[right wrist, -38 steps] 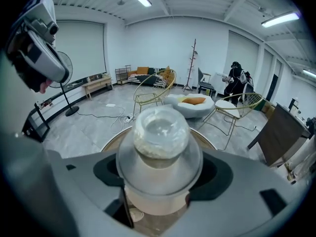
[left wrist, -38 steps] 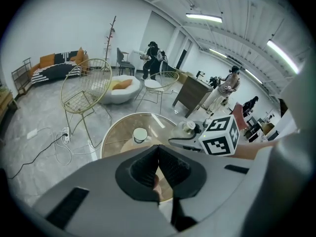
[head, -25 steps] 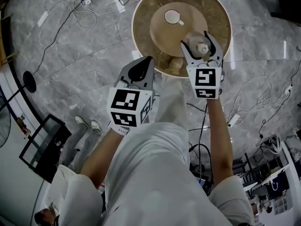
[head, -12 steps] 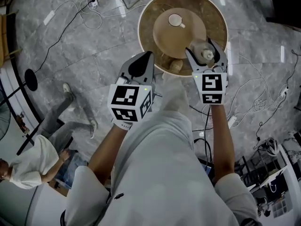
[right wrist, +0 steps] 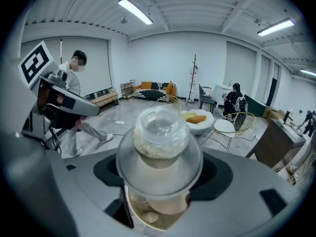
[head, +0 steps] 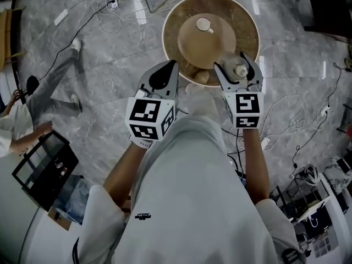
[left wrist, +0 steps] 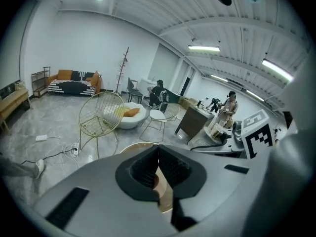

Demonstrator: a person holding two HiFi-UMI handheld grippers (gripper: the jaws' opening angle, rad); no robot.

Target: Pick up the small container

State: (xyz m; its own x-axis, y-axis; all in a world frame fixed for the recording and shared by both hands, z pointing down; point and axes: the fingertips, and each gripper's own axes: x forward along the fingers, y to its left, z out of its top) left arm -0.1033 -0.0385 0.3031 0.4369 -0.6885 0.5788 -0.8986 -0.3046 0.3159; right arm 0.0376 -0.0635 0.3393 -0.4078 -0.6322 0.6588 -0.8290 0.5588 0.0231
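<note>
1. One small container (right wrist: pixel 159 132), clear and lidded, sits clamped between the widely spread jaws of my right gripper (head: pixel 237 66).
2. Over the last second the grip hasn't shifted, but gripper and container have drawn back from the middle of the round table (head: pixel 175 15) to above its near rim.
3. I judge the pickup done and the container lifted clear.
4. My left gripper (head: pixel 161 77), off to the right one's left, is closed on nothing.

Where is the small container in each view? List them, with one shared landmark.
Head view: small container upper right of centre, in the right gripper, over the near rim of the round table.
Left gripper view: not in it.
Right gripper view: small container dead centre, between the jaws.
Shared landmark: round table, a tan arc in the left gripper view.
</note>
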